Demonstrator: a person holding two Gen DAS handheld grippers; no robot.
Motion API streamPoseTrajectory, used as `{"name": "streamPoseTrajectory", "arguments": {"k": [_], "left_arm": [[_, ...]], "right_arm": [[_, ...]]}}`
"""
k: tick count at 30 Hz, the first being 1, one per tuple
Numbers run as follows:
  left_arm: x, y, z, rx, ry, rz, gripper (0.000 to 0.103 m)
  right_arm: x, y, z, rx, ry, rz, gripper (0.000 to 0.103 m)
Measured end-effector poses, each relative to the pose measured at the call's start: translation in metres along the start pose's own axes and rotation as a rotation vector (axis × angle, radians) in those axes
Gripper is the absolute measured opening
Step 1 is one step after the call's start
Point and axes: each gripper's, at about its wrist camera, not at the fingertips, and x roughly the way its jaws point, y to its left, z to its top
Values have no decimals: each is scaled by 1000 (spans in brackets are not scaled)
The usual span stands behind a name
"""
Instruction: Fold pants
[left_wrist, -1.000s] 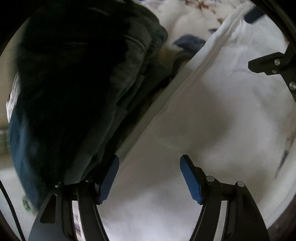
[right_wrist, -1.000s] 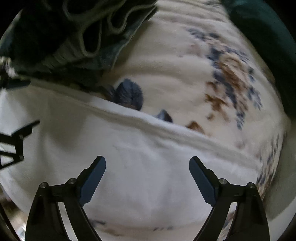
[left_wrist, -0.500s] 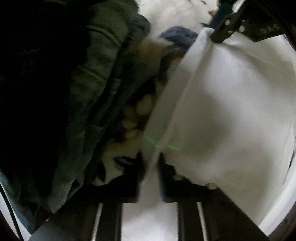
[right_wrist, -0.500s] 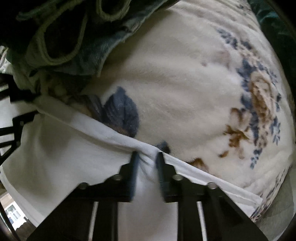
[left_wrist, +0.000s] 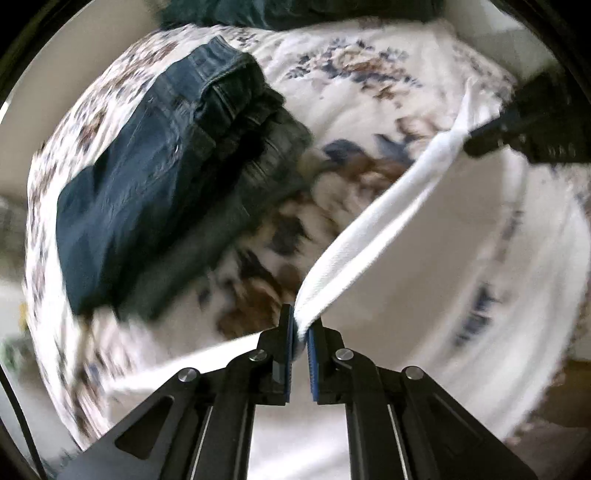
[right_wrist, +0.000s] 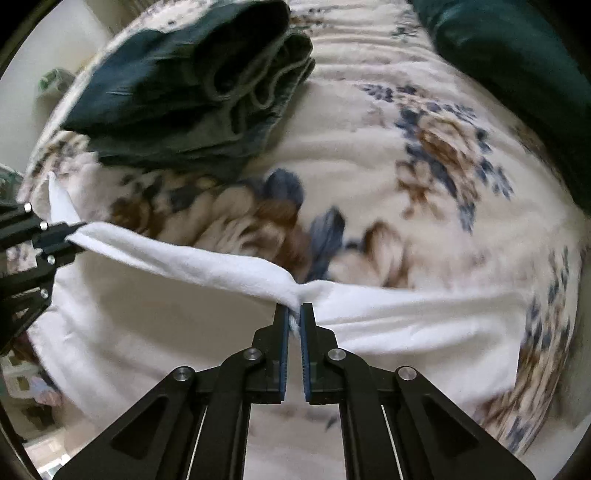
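Note:
White pants (left_wrist: 424, 240) hang lifted above a floral blanket. My left gripper (left_wrist: 300, 332) is shut on their top edge. My right gripper (right_wrist: 294, 314) is shut on the same edge further along. The edge is stretched taut between the two grippers, and the cloth (right_wrist: 155, 314) droops below it. The right gripper shows in the left wrist view (left_wrist: 517, 136) at the upper right. The left gripper shows in the right wrist view (right_wrist: 48, 236) at the left.
A pile of folded dark blue jeans (left_wrist: 166, 177) lies on the floral blanket (left_wrist: 369, 85) to the left; it also shows in the right wrist view (right_wrist: 192, 85). A dark green cushion (right_wrist: 517, 62) sits at the far right of the bed.
Both grippers were open over the flat white pants, then shut on the edge. Now they have lifted it off the blanket and pulled it taut.

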Motion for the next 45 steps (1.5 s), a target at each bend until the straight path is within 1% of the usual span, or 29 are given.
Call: {"name": "streamPoseTrajectory", "arguments": {"k": [1, 2, 3, 4, 6, 7, 8, 9, 10, 11, 12, 14, 17, 20, 21, 22, 23, 24, 25, 26, 27, 30, 32, 34, 37, 40, 42, 43, 45], "left_arm": [[8, -22, -12, -31, 5, -17, 5], [11, -50, -47, -69, 16, -38, 5], [12, -69, -58, -97, 31, -54, 5], [22, -93, -67, -134, 62, -70, 5], [33, -132, -98, -209, 148, -108, 5], [49, -145, -112, -239, 182, -119, 5], [61, -154, -128, -270, 230, -134, 5], [78, -164, -132, -302, 272, -151, 5], [98, -170, -146, -376, 324, -191, 5], [112, -173, -157, -423, 360, -215, 5], [126, -177, -165, -451, 392, -223, 5], [139, -179, -171, -477, 404, -219, 5], [147, -176, -172, -503, 405, -202, 7], [141, -171, -172, -543, 408, -198, 10], [134, -168, -173, -567, 407, -207, 12], [125, -164, -175, -597, 395, -219, 21], [115, -162, -178, -612, 389, -219, 29], [102, -159, -181, -622, 382, -204, 45], [93, -157, -185, -638, 367, -192, 65], [83, -154, -190, -656, 357, -178, 75], [78, -151, -195, -672, 349, -161, 88], [62, -139, -206, -722, 327, -102, 90], [54, -129, -200, -718, 295, -23, 90], [51, -124, -190, -693, 277, 66, 90], [61, -114, -168, -672, 254, 135, 90], [79, -115, -156, -678, 251, 134, 90], [92, -116, -144, -674, 255, 130, 90], [102, -126, -138, -672, 257, 128, 90], [111, -129, -134, -670, 261, 115, 90]], "right_arm": [[-8, 2, -18, 17, 0, 9, 6], [-30, 21, -46, 27, 3, 17, 6], [-38, 28, -67, 34, 9, 23, 6], [-51, 43, -92, 36, 22, 23, 6], [-55, 63, -139, 38, 69, 24, 6], [-54, 73, -161, 48, 97, 31, 6], [-47, 80, -184, 66, 144, 46, 6], [-36, 85, -207, 90, 195, 59, 6], [-26, 88, -222, 108, 222, 63, 6], [-13, 92, -236, 116, 256, 56, 6], [-1, 93, -247, 132, 281, 53, 6], [14, 94, -260, 166, 301, 49, 6], [26, 89, -259, 201, 314, 44, 8], [30, 82, -255, 241, 352, 53, 15], [28, 78, -253, 267, 363, 64, 29], [24, 76, -250, 291, 368, 85, 67], [19, 73, -249, 321, 373, 119, 91], [13, 70, -248, 346, 375, 128, 103], [5, 71, -244, 353, 370, 116, 103], [-1, 71, -242, 348, 364, 97, 103], [-8, 72, -240, 337, 353, 71, 103], [-27, 71, -228, 323, 309, -11, 103], [-39, 64, -223, 325, 275, -70, 103], [-40, 53, -210, 340, 259, -99, 103], [-38, 36, -186, 383, 232, -126, 103], [-31, 16, -161, 425, 206, -159, 103], [-22, -2, -136, 464, 194, -181, 103], [-20, -9, -125, 483, 186, -193, 103], [-8, -25, -103, 510, 181, -239, 101]]}}
